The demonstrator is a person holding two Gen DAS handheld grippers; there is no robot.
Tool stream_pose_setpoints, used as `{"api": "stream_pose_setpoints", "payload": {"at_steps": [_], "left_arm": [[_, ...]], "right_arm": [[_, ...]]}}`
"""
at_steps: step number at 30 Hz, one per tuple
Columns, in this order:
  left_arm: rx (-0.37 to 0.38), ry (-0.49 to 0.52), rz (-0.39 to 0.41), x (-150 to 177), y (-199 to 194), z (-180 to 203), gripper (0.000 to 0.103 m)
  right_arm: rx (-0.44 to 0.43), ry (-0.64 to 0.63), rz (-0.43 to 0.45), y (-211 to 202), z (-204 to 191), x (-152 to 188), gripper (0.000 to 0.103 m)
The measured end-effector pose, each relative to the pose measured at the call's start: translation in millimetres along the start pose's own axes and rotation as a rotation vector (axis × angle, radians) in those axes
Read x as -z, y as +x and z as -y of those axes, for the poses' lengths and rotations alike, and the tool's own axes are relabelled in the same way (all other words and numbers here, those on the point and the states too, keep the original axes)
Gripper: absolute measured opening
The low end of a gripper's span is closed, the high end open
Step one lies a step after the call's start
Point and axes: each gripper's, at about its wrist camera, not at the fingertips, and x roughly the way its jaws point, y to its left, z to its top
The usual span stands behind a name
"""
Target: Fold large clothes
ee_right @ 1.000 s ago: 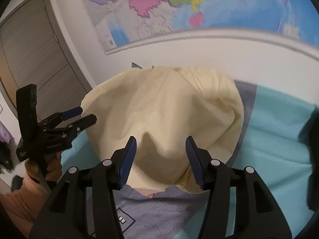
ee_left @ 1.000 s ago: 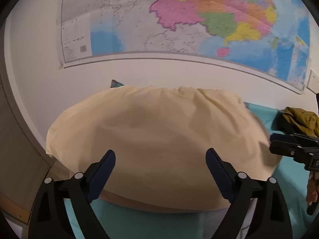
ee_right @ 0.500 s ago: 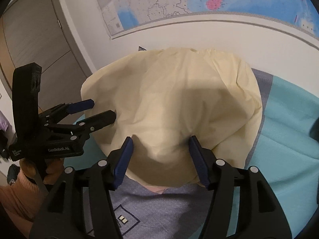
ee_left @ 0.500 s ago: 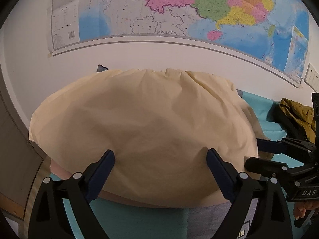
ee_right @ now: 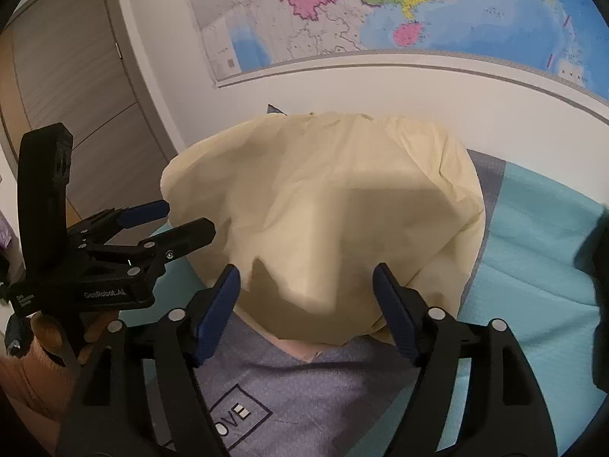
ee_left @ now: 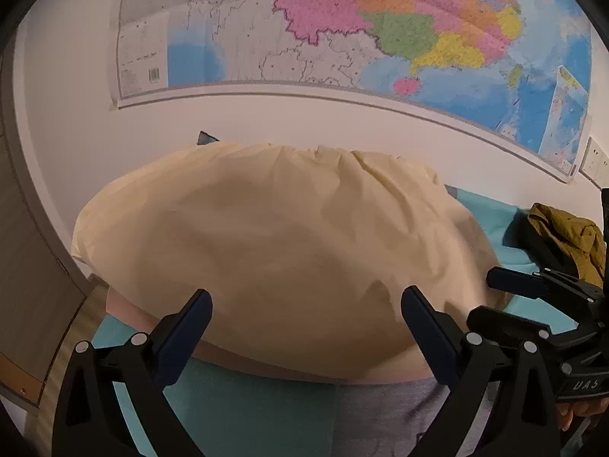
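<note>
A large pale yellow garment (ee_left: 289, 251) lies spread in a mound on the teal bed (ee_left: 243, 411), and it also shows in the right wrist view (ee_right: 323, 205). Its near hem shows a pink edge (ee_left: 304, 369). My left gripper (ee_left: 306, 304) is open and empty just above the near edge of the garment. My right gripper (ee_right: 306, 285) is open and empty over the garment's near right part. The right gripper also shows at the right of the left wrist view (ee_left: 533, 297). The left gripper also shows at the left of the right wrist view (ee_right: 167, 217).
A grey-purple cloth with a printed square (ee_right: 304, 392) lies under the garment's near edge. An olive garment (ee_left: 567, 236) is piled at the far right. A white wall with a map (ee_left: 342, 38) stands behind the bed. A grey door (ee_right: 68, 87) is at the left.
Both grippers have shifted over the yellow garment and come closer together. The right gripper's jaws have opened wider. The garment now lies flatter than one second ago.
</note>
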Motion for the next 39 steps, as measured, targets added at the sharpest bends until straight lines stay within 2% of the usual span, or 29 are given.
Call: {"api": "stream_pose_setpoints", "payload": {"at_steps": [5,15,21,33,39], "left_arm": [[-0.02,0.0,0.023,2.5,-10.7,8.3,0.096],[-0.061,-0.054,0.024,15.4,-25.3,12.2,0.096],[-0.071,-0.058,0.022,24.0,-37.6,18.9,0.096],[-0.104,-0.092,0.024,40.7,-54.2,28.0,0.096],[-0.095,-0.093,0.019,48.6,-59.4,33.5,0.096]], "right_arm": [[0.028,-0.02,0.028,-7.3,-3.0,1.0,0.084],[0.056,-0.027,0.067,-24.1,-5.7,9.4,0.097],[0.055,-0.051,0.097,-37.3,-13.2,20.2,0.097],[0.049,-0.055,0.088,-51.5,-17.4,38.6,0.097],[0.049,-0.059,0.1,-60.7,-21.7,46.0,0.097]]}}
